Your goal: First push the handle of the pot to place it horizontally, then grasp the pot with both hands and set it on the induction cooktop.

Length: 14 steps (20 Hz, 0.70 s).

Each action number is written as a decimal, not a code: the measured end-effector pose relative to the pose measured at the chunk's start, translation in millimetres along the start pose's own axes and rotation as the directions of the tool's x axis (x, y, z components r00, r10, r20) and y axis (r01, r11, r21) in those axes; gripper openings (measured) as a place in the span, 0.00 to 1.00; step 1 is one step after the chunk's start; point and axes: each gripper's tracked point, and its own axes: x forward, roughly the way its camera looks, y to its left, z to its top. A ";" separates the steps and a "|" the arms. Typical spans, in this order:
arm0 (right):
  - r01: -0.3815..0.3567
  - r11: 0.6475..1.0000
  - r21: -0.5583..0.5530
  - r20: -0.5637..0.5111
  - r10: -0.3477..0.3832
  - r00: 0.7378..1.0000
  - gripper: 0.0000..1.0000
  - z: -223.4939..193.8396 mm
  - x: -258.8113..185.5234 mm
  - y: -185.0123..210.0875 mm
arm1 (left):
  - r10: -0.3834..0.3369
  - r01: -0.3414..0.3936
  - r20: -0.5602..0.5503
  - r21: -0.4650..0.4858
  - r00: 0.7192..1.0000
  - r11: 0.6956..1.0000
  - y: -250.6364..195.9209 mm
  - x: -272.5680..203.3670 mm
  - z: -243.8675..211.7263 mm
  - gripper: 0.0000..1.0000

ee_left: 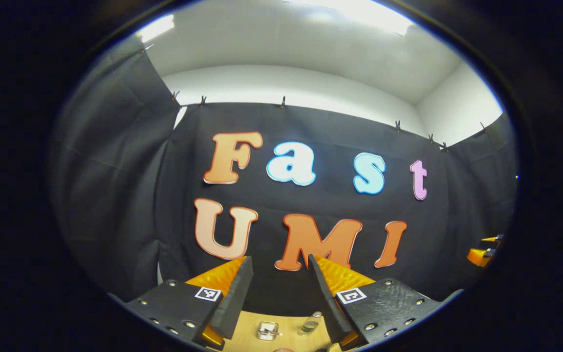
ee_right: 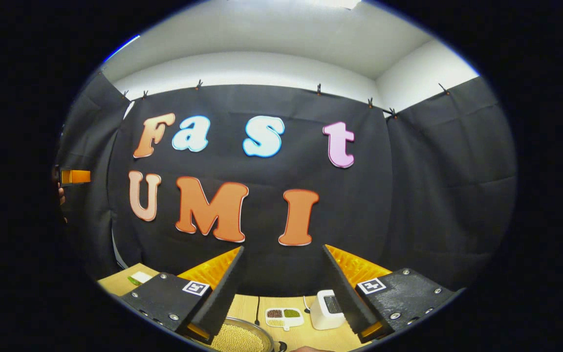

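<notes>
Both grippers are raised and face the booth's black wall. My left gripper (ee_left: 280,259) is open with nothing between its fingers. My right gripper (ee_right: 283,248) is also open and empty. Low in the right gripper view, just under the left finger, a round metal-rimmed pot (ee_right: 240,337) filled with yellowish grains sits on the wooden table (ee_right: 249,305); only its far rim shows. A small dark part by its right rim may be its handle. The right gripper (ee_left: 484,250) also shows at the far right of the left gripper view, and the left gripper (ee_right: 75,176), held by a hand, at the far left of the right gripper view.
Behind the pot stand a small white divided dish (ee_right: 284,317) with dark and green contents and a white box-like device (ee_right: 328,308) with a cable. A green-and-white item (ee_right: 137,278) lies at the table's left. A small glass jar (ee_left: 267,330) and a little bottle (ee_left: 309,323) stand on the table.
</notes>
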 end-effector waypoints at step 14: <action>-0.077 0.997 0.004 0.202 0.075 0.977 0.95 57.2 -17.0 32.7 | 0.054 -0.064 0.164 0.057 0.985 0.996 -0.8 -47.9 44.3 0.73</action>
